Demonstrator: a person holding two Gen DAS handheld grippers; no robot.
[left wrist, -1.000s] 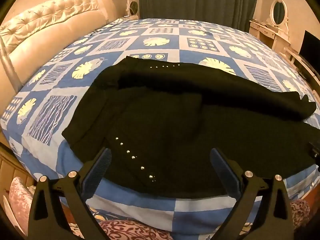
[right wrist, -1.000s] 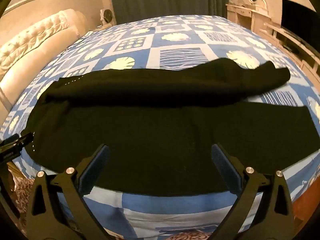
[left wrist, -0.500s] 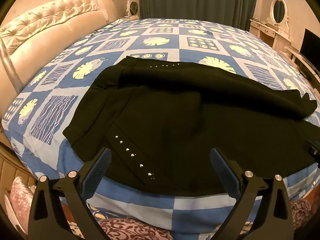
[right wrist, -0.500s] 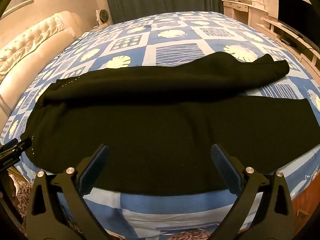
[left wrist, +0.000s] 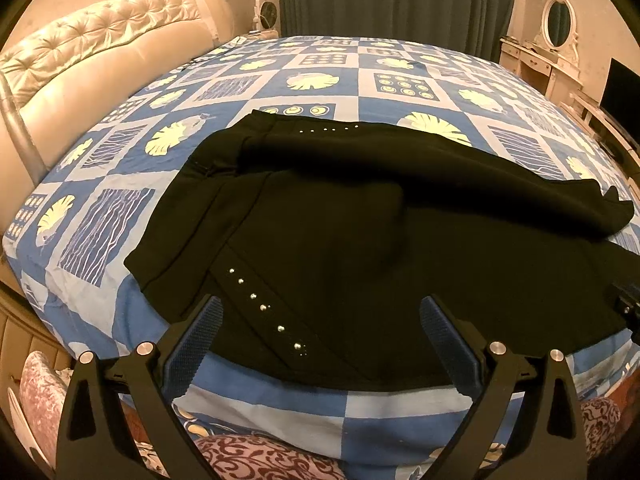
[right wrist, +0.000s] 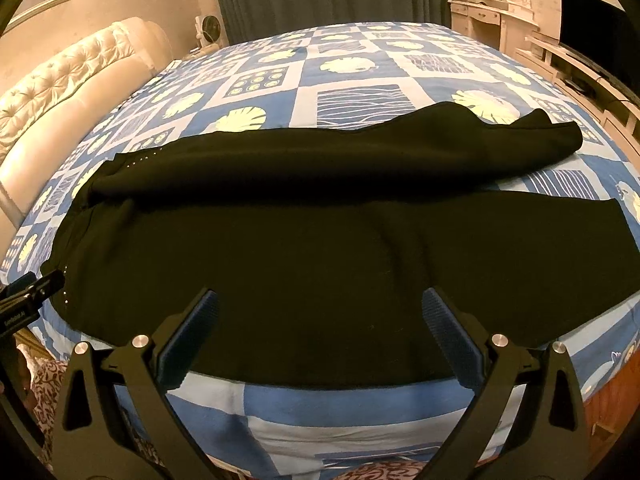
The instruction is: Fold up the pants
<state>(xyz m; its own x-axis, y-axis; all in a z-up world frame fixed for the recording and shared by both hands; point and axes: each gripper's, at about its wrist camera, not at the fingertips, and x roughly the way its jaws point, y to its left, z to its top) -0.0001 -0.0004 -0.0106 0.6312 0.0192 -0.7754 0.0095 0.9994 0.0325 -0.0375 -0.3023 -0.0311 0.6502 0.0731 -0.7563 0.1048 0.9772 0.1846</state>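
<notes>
Black pants point(left wrist: 360, 240) lie spread across the near part of the bed, waistband to the left, legs running right. A row of small silver studs point(left wrist: 264, 308) marks the near hip, another row sits at the far hip. The far leg is bunched and lies over the near one, ending in a crumpled cuff point(right wrist: 560, 136). My left gripper point(left wrist: 318, 320) hovers open above the near hip area. Over the near leg point(right wrist: 360, 260), my right gripper point(right wrist: 320, 312) is open too. Neither holds any cloth.
The bed point(left wrist: 100, 216) has a blue and white patchwork cover with shell prints and a tufted cream headboard point(left wrist: 100, 60) at left. A dresser with oval mirror point(left wrist: 556, 28) and a dark screen point(right wrist: 592, 16) stand at right. Patterned fabric point(left wrist: 256, 456) lies below the bed's near edge.
Both grippers have pulled back and risen slightly, so the pants sit a little farther off in both views. The pants lie as before.
</notes>
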